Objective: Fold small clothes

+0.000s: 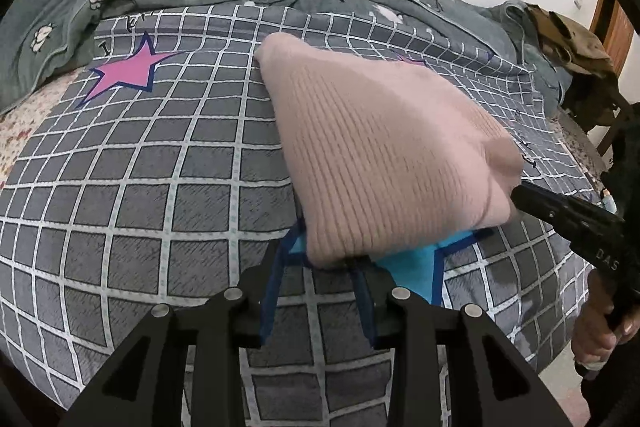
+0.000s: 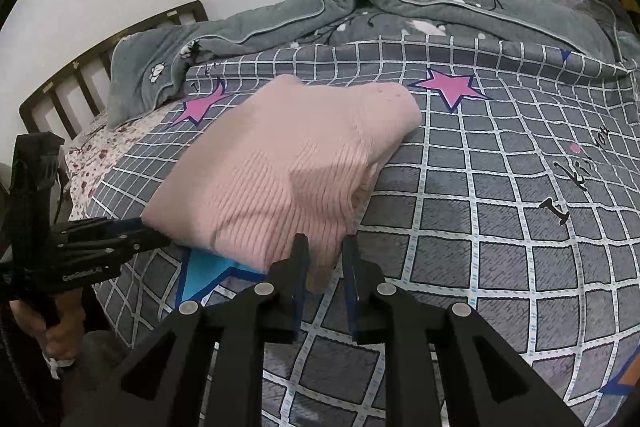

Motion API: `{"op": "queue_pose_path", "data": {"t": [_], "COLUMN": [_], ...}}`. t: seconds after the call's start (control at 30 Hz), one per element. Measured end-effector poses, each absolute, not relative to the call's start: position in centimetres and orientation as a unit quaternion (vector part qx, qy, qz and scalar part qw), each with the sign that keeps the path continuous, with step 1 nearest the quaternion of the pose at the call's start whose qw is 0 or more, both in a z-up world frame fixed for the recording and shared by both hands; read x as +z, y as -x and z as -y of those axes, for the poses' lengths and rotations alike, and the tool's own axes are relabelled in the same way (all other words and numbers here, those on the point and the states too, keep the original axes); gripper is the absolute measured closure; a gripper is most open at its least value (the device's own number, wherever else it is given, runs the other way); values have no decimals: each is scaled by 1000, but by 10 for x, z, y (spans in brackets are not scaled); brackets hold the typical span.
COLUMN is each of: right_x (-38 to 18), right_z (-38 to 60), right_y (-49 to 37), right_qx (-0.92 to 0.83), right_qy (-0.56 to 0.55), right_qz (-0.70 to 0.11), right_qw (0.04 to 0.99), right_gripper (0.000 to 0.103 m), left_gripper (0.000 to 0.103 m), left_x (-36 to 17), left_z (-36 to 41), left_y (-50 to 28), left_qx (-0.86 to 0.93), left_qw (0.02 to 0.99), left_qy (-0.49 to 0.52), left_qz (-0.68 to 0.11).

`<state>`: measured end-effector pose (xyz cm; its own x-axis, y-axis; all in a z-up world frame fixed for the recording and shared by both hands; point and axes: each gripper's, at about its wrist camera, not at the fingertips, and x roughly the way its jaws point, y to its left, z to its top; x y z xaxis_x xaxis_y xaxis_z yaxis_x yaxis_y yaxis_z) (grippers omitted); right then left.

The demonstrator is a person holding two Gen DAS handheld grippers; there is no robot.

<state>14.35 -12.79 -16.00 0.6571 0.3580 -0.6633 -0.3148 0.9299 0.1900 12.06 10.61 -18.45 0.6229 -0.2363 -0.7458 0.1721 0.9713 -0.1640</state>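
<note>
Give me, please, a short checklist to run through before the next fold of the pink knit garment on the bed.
1. Pink knit garment already folded into a compact bundle: ok.
2. Left claw open at the near edge: ok.
3. Right claw gripping the near corner: not ok, it is open.
4. Layers aligned underneath: cannot tell.
5. Checked bedspread flat beside the garment: ok.
6. Grey quilt apart from the garment: ok.

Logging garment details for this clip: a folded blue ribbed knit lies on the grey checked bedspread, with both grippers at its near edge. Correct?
Not quite: the folded ribbed knit is pink, not blue, as the right wrist view shows. The rest holds: it lies on the grey checked bedspread, with the left gripper and right gripper at its near edge.
</note>
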Motion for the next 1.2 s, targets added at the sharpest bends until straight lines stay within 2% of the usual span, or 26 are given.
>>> {"op": "queue_pose_path", "data": {"t": [0.03,0.1,0.2,0.3,0.5,0.7,0.87,0.93,1.03,1.2], "right_x": [-160,-161,-161,-159,-159,-163,-159,-155,-150,-152], "right_z": [128,127,126,129,134,145,151,153,151,144], "right_y": [-144,-144,-144,-143,-142,-144,-140,-137,-132,-141], "right_qx": [184,183,177,167,147,141,166,178,187,181], "right_qy": [-31,-32,-29,-32,-22,-38,-62,-75,-84,-91], "right_qz": [-371,-372,-372,-360,-355,-365,-366,-360,-345,-354], "right_qw": [910,910,911,917,923,919,913,913,916,913], "right_gripper": [86,86,87,95,103,103,100,90,81,81], "left_gripper": [71,80,87,89,89,89,89,89,89,87], "left_x": [-184,-182,-180,-180,-182,-182,-181,-181,-180,-176], "left_z": [-105,-103,-105,-110,-115,-115,-114,-113,-114,-116], "left_y": [-121,-120,-118,-116,-116,-116,-114,-112,-109,-104], "left_qx": [-113,-117,-115,-112,-113,-115,-115,-116,-117,-118], "left_qw": [901,902,908,912,910,909,907,907,906,905], "left_qy": [37,40,39,47,58,60,58,55,52,54], "left_qz": [-418,-413,-402,-392,-395,-397,-401,-401,-403,-405]}}
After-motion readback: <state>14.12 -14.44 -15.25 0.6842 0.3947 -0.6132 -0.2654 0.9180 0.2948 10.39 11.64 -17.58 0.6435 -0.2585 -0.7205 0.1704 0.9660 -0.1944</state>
